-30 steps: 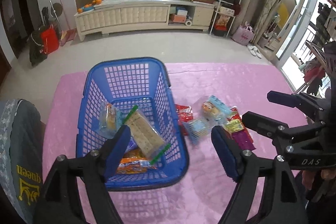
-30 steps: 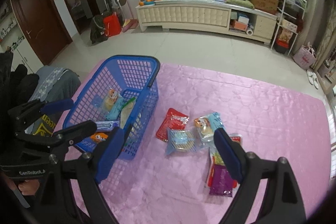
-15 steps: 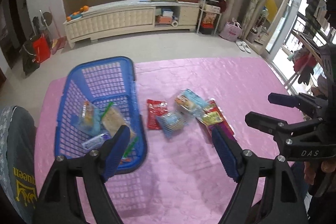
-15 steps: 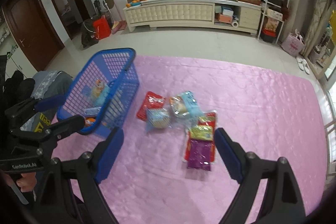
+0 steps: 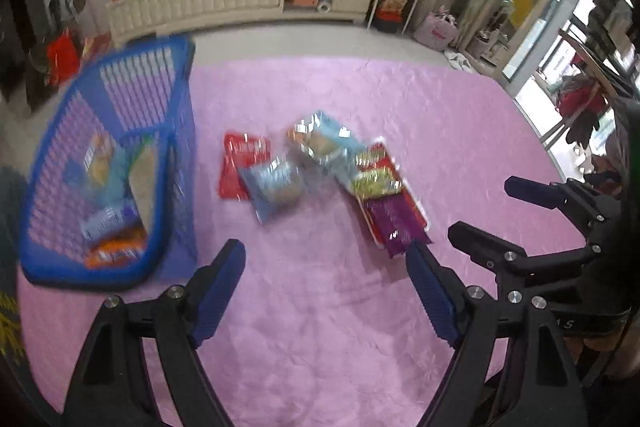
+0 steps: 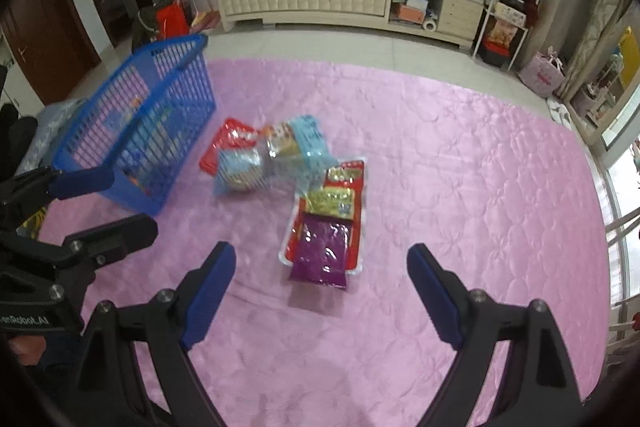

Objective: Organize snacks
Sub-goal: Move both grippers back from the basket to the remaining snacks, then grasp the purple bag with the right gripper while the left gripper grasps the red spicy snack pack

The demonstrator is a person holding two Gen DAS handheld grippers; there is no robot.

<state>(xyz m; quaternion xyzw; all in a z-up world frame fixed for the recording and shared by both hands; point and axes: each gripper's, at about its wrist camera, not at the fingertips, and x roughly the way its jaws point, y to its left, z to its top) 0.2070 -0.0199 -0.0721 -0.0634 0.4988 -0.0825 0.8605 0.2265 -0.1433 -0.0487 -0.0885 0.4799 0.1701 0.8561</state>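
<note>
Pink cloth (image 6: 460, 167); left claw (image 5: 326, 281), right claw (image 6: 320, 285) wide, empty.

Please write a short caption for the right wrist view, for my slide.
Open right hand-held gripper above a purple snack packet on the pink tablecloth, blue basket at left.

Two downward wrist views, shared snacks (image 5: 320, 167)

Baskets: one blue basket (image 6: 136, 131) is sitting on the pink cloth (image 6: 460, 187).
Loose snack packets (image 6: 316, 199): about six are lying beside it.
Grippers: two are showing.
</note>
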